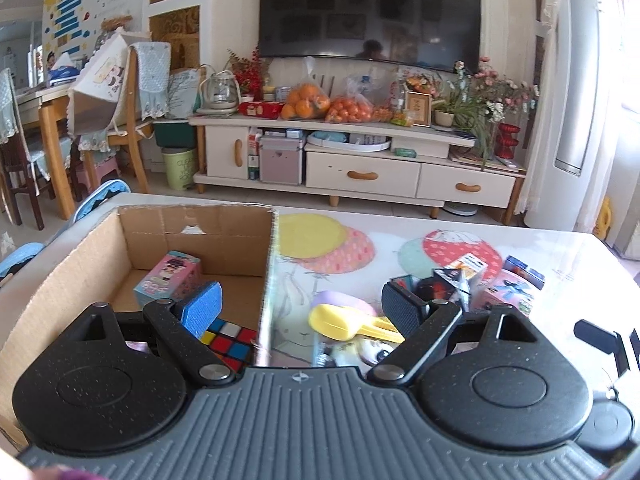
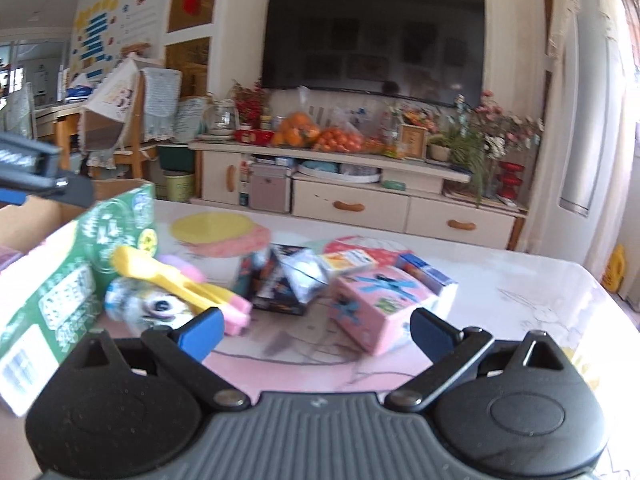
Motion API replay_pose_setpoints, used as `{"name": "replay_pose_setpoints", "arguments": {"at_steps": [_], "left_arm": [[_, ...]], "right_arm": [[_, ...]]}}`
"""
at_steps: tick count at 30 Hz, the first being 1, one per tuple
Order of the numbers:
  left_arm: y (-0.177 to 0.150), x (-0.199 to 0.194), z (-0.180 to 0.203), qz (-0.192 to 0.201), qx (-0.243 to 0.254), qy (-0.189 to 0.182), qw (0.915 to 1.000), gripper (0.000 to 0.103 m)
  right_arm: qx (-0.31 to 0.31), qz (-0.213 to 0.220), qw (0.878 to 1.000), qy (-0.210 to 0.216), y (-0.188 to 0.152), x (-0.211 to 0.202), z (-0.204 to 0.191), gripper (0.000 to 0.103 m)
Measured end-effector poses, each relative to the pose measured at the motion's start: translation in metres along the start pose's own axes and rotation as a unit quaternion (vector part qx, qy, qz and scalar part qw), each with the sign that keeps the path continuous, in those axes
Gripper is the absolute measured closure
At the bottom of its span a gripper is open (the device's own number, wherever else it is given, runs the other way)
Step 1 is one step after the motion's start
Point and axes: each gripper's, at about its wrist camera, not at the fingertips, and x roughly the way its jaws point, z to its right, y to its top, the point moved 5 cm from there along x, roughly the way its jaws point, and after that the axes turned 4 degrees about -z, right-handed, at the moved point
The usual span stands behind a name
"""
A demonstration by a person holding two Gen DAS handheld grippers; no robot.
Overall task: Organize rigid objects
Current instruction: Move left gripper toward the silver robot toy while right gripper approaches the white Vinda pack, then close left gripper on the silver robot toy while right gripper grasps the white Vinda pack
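While both grippers gape empty, the pink box (image 2: 374, 312) lies between the right gripper (image 2: 316, 330) fingers.

Television (image 1: 370, 12) above cabinet (image 1: 360, 160) bearing, seemingly, oranges (image 1: 306, 100).

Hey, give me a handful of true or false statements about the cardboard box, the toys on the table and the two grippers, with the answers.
1. The cardboard box already holds a Rubik's cube. True.
2. The left gripper is shut on the yellow scoop. False: its jaws are open and hold nothing; the scoop lies on the table.
3. A pink box with a cartoon print stands inside the cardboard box. True.
4. The right gripper holds the pink gift box. False: it is open and empty, and the gift box rests on the table.
5. The cardboard box is closed. False: its top is open.
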Motion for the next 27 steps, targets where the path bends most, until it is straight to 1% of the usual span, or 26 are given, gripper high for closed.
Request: {"name": "replay_pose_setpoints", "arguments": {"at_steps": [4, 8, 13, 17, 21, 27], "left_arm": [[-0.003, 0.002, 0.005, 0.004, 0.015, -0.004, 0.9999, 0.0], [-0.009, 0.005, 0.011, 0.006, 0.028, 0.0, 0.9996, 0.0], [-0.023, 0.016, 0.02, -0.021, 0.03, -0.007, 0.9993, 0.0], [-0.029, 0.029, 0.023, -0.038, 0.036, 0.004, 0.9986, 0.0], [-0.035, 0.041, 0.024, -0.039, 0.03, 0.023, 0.9986, 0.0], [-0.041, 0.063, 0.025, -0.047, 0.025, 0.042, 0.9977, 0.0]], "right_arm": [[0.014, -0.011, 1.0, -0.016, -0.005, 0.008, 0.021, 0.004], [0.024, -0.018, 0.999, -0.025, -0.011, 0.014, 0.036, 0.004], [0.038, -0.032, 0.999, -0.02, -0.015, 0.025, 0.052, 0.004], [0.043, -0.036, 0.998, -0.025, -0.016, 0.033, 0.062, 0.004], [0.05, -0.037, 0.998, -0.028, -0.016, 0.04, 0.072, 0.004], [0.076, -0.031, 0.996, -0.023, -0.01, 0.049, 0.092, 0.004]]}}
